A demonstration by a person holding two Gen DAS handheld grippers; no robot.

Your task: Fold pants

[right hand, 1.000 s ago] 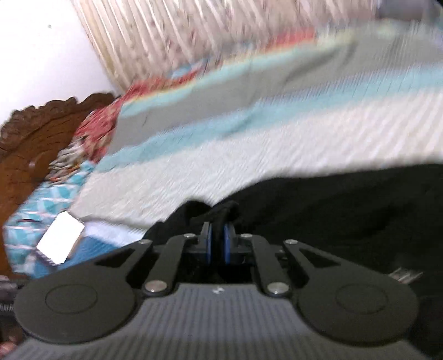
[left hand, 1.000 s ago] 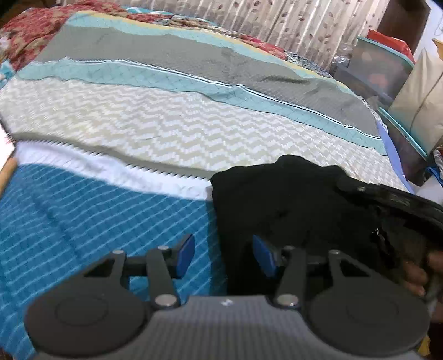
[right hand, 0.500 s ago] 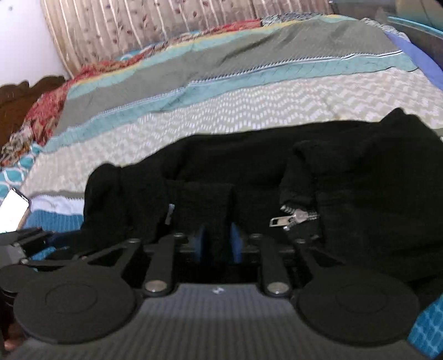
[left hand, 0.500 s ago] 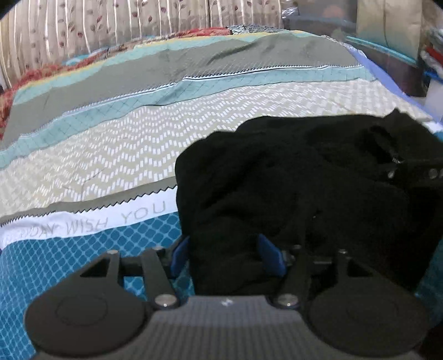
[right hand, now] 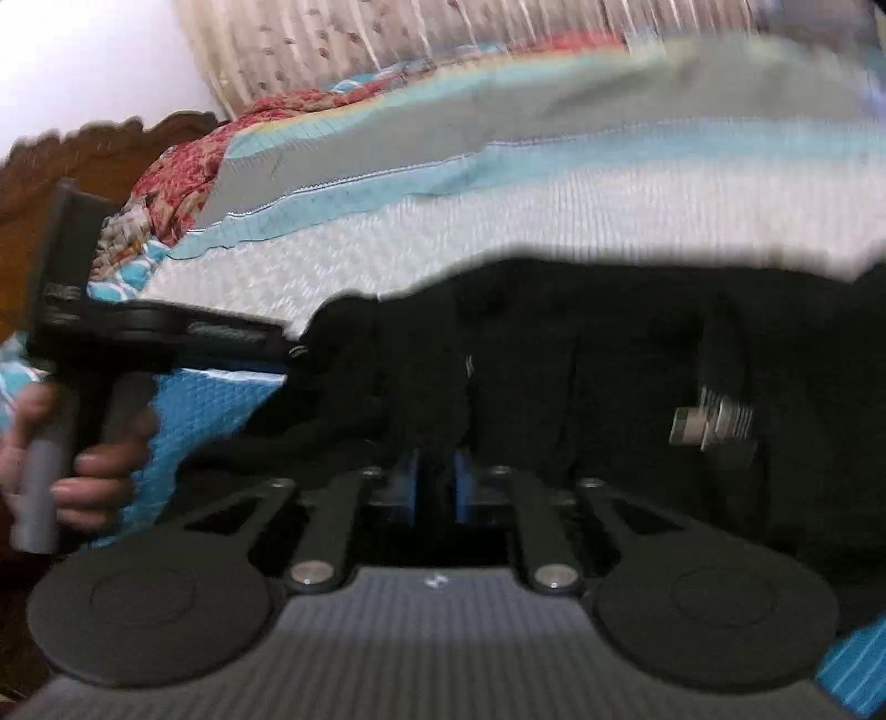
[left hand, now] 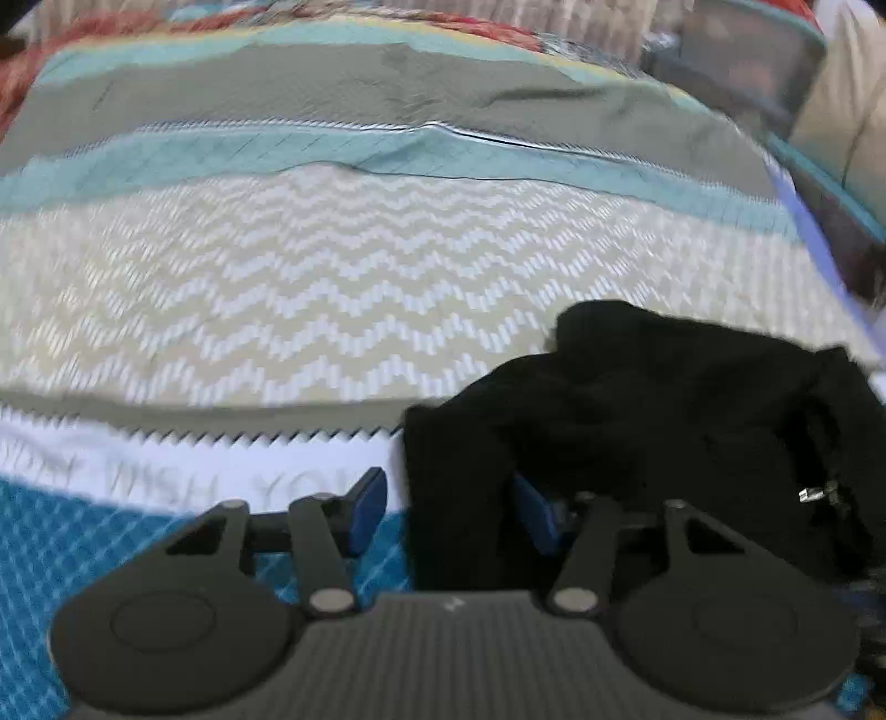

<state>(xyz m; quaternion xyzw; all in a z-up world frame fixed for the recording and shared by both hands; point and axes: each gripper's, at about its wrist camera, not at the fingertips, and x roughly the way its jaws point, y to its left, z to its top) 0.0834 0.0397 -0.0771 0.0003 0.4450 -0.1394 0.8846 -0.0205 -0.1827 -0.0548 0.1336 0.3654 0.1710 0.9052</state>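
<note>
The black pants [left hand: 664,421] lie bunched on the striped bedspread [left hand: 332,288], at the lower right of the left wrist view. My left gripper [left hand: 451,515] is open, its blue pads [left hand: 365,507] spread, with the pants' left edge lying between them. In the right wrist view the pants [right hand: 581,354] fill the middle, with a metal zipper pull [right hand: 714,426] at the right. My right gripper [right hand: 434,482] is shut on a fold of the pants. The left gripper [right hand: 166,338] shows there at the left, held by a hand.
A carved wooden headboard [right hand: 83,155] and a red floral pillow [right hand: 183,171] are at the bed's left end. Curtains [right hand: 387,39] hang behind the bed. Storage boxes [left hand: 753,61] stand off the bed's far right side.
The left gripper has drawn back to the left, so the pants now sit at its right. The right gripper has stayed shut on the fabric and swung left. Both views are motion-blurred.
</note>
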